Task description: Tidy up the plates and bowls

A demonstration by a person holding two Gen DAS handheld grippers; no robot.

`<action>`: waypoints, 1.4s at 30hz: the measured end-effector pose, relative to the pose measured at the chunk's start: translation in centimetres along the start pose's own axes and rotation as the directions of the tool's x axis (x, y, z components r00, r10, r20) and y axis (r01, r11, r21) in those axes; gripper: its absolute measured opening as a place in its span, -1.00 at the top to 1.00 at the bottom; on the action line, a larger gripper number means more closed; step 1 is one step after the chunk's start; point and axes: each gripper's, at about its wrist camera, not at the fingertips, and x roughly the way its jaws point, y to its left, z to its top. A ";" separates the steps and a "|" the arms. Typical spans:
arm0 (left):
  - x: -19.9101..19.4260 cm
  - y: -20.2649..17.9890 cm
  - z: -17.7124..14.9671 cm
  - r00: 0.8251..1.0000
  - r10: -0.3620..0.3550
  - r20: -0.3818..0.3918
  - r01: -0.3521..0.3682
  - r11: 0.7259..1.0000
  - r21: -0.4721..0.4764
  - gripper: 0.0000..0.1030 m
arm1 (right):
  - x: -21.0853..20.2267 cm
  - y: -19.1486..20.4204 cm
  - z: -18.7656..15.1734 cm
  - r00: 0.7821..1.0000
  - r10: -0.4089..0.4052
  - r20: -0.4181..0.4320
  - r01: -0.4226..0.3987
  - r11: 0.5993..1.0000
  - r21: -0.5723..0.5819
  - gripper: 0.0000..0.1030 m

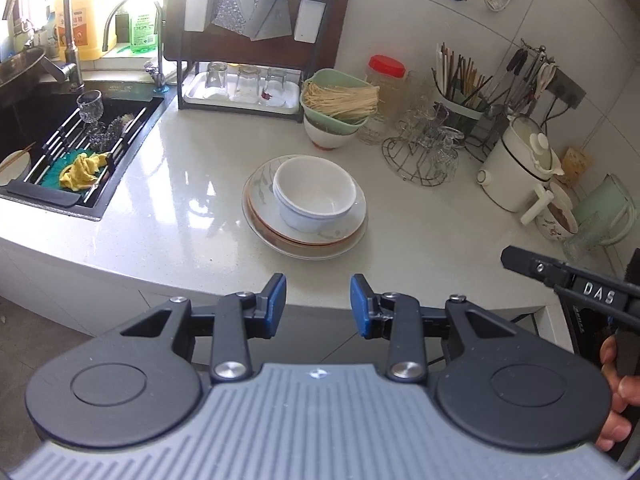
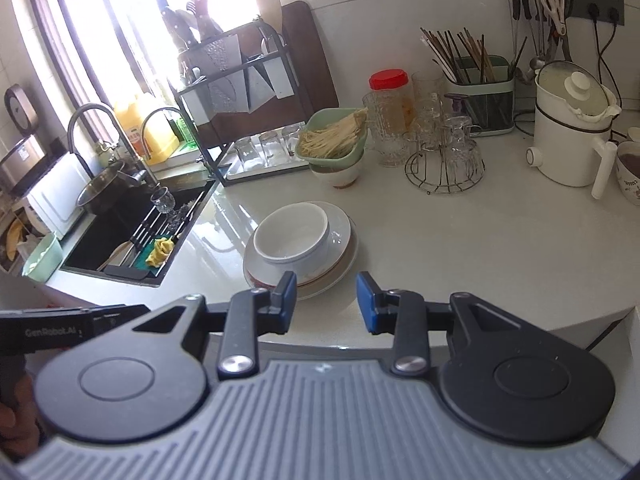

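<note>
Stacked at frame centre on the counter (image 1: 168, 200), nested bowls (image 1: 314, 192) sit on plates (image 1: 344, 236), straight ahead of both grippers. Left gripper (image 1: 318, 306) and right gripper (image 2: 326, 302) are held apart, empty; the right is judged nearer.

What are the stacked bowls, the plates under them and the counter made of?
Bowls: probably glazed white ceramic; glossy, thick rims. Plates: likely glazed ceramic too, one with an orange-brown edge. Counter: pale speckled stone or quartz-like slab, polished; it mirrors the window light. None is certain from looks alone.
</note>
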 end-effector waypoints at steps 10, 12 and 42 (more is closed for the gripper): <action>-1.7 0.8 0.6 0.997 0.026 0.076 -0.030 0.998 0.059 -0.14 | -0.8 2.4 -1.0 0.998 -0.043 0.037 0.044 0.999 -0.028 -0.08; -1.8 1.3 0.8 0.995 0.045 0.087 -0.050 0.997 0.051 -0.44 | -1.1 2.9 -1.0 0.993 -0.089 0.071 0.092 0.995 -0.036 -0.45; -0.8 3.5 1.3 0.993 0.097 0.070 -0.099 0.995 0.032 -0.93 | 0.9 5.0 -0.4 0.996 -0.071 0.045 0.074 0.995 -0.063 -0.72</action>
